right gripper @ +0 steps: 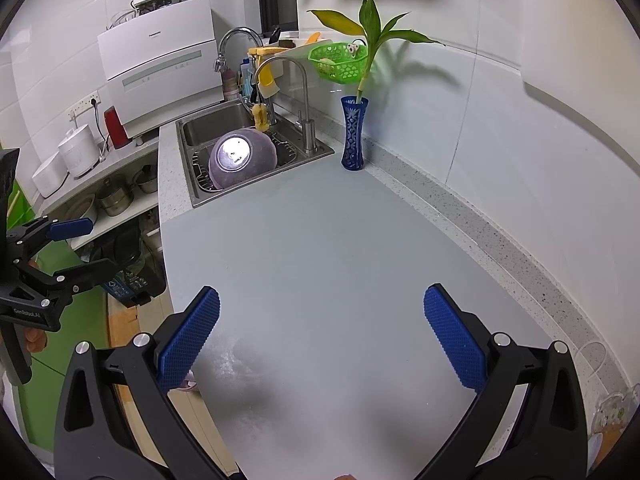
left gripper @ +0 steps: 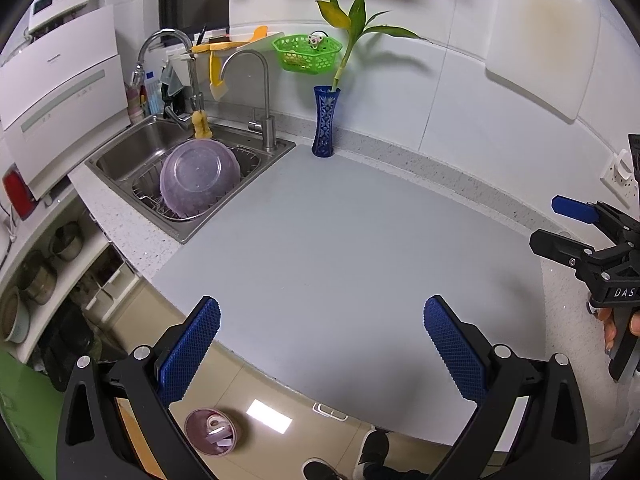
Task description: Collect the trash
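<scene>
A small purple trash bin (left gripper: 211,432) stands on the floor below the counter's front edge, with white scraps inside it. In the right wrist view only a pink sliver of the bin (right gripper: 188,385) shows behind my finger. The grey mat (left gripper: 344,232) on the counter lies bare; I see no loose trash on it. My left gripper (left gripper: 320,320) hangs open over the mat's front edge, nothing between its blue pads. My right gripper (right gripper: 320,312) is open too, over the mat. Each gripper shows in the other's view: right gripper (left gripper: 550,224), left gripper (right gripper: 96,246).
A steel sink (left gripper: 120,160) with an upturned purple bowl (left gripper: 198,180) sits at the back left. A blue vase (left gripper: 325,122) with a plant and a green basket (left gripper: 306,53) stand by the wall. Pots fill shelves at left. A person's shoes (left gripper: 374,450) are on the floor.
</scene>
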Demonstrator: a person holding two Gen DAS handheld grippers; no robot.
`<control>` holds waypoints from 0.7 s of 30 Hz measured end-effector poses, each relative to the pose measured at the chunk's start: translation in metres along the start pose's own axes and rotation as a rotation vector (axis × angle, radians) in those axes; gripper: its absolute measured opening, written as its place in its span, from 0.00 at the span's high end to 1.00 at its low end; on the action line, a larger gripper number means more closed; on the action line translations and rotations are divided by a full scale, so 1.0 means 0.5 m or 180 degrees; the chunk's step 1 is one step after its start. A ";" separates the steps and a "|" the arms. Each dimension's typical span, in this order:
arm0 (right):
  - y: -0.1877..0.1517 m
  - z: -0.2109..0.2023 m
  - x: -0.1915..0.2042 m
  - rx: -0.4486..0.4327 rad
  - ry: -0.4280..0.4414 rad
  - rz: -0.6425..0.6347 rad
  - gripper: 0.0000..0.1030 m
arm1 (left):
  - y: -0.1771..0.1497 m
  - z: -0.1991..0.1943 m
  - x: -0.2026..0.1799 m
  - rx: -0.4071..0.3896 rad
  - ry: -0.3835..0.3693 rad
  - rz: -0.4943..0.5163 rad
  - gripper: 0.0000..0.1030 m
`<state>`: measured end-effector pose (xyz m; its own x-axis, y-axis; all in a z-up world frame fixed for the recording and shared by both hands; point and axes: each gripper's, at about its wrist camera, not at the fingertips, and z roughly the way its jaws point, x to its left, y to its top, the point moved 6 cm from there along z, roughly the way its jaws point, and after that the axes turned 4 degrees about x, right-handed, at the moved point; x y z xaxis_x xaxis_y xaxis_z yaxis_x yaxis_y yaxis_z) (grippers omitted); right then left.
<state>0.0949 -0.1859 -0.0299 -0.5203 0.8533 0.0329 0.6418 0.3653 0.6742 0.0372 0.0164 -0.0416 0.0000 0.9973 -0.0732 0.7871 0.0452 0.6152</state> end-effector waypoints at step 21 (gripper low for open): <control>0.004 0.006 -0.006 0.0002 0.0001 -0.0004 0.03 | -0.004 -0.003 0.001 -0.0014 0.0018 0.0010 0.05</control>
<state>0.0993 -0.1869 -0.0309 -0.5212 0.8528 0.0324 0.6415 0.3665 0.6739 0.0348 0.0171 -0.0415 -0.0010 0.9978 -0.0669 0.7844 0.0423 0.6188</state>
